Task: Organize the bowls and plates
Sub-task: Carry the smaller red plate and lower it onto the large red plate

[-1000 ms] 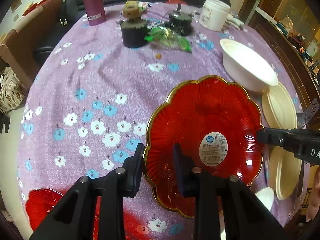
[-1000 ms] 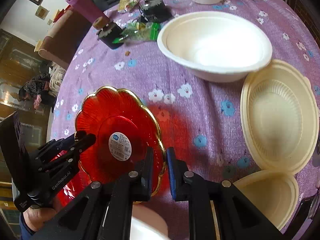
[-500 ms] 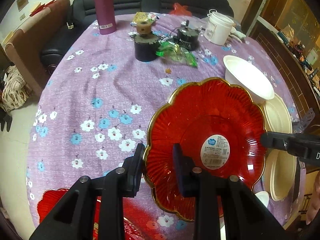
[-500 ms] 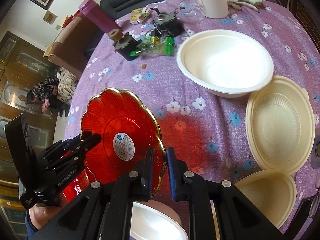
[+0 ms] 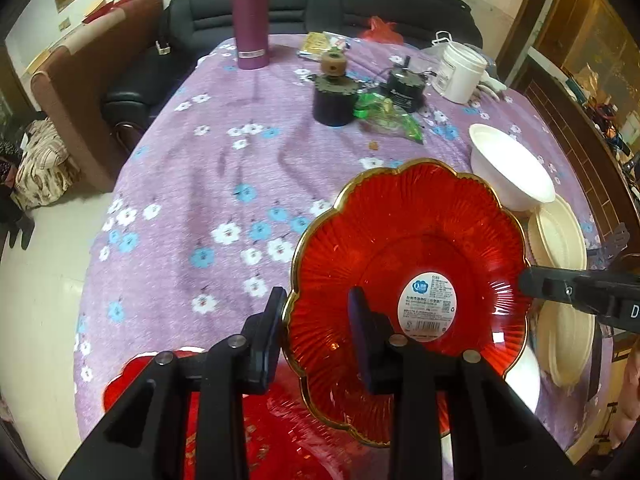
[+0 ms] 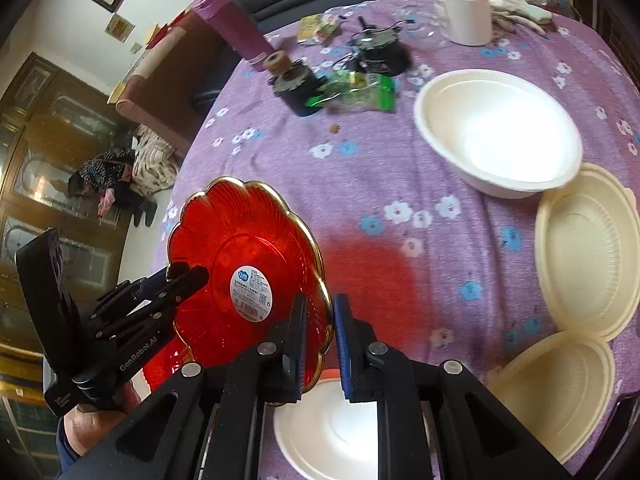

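Red plate [image 5: 408,280] gripped at rim by both jaws, lifted; only right wrist cam shows white plate [image 6: 332,432] below.

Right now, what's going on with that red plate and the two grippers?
A person holds the red plate off the purple tablecloth with both grippers. The left gripper clamps its near-left rim, one finger under and one inside. The right gripper is shut on the opposite rim. A second red plate lies below; the white bowl and cream containers sit untouched on the table.
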